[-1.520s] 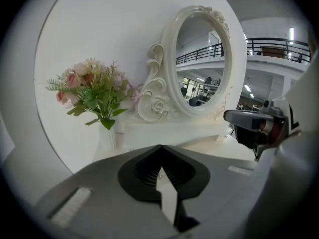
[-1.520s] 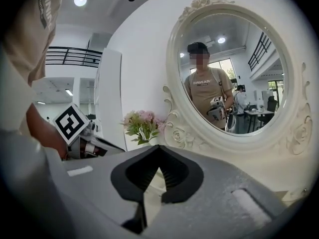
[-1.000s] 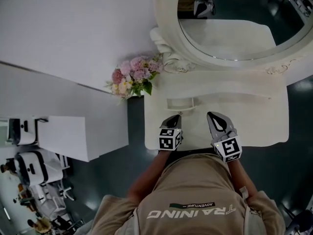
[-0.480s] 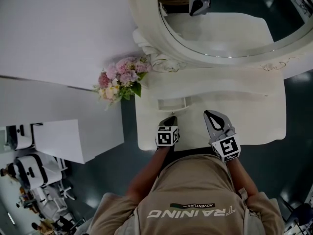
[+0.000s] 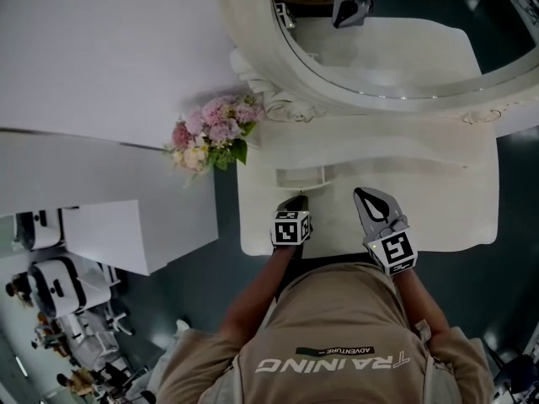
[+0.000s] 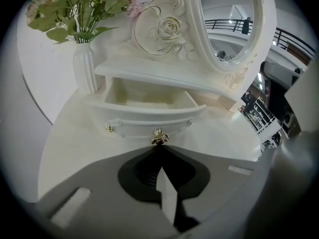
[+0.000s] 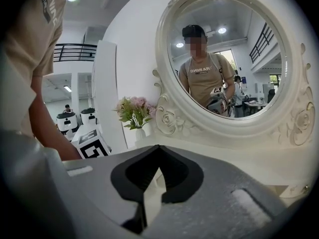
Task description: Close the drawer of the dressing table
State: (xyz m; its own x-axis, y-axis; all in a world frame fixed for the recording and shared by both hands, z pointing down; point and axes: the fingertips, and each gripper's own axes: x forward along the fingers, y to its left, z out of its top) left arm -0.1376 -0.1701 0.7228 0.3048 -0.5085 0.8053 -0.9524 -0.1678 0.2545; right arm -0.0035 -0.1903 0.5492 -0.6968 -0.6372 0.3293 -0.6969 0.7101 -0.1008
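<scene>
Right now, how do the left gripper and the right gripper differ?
The left gripper has its tips at the knob of the open drawer; the right gripper is off to the drawer's side. The left gripper faces the drawer; the right gripper faces the mirror. Both are shut, holding nothing.

Looking along my left gripper [image 6: 159, 149], I see its grey jaws pressed together, their tips just at the small brass knob [image 6: 159, 137] of the cream-white curved drawer [image 6: 149, 121]. The drawer stands pulled out under the carved oval mirror [image 6: 227, 24]. A white ribbed vase [image 6: 84, 68] of flowers stands to its left.
</scene>
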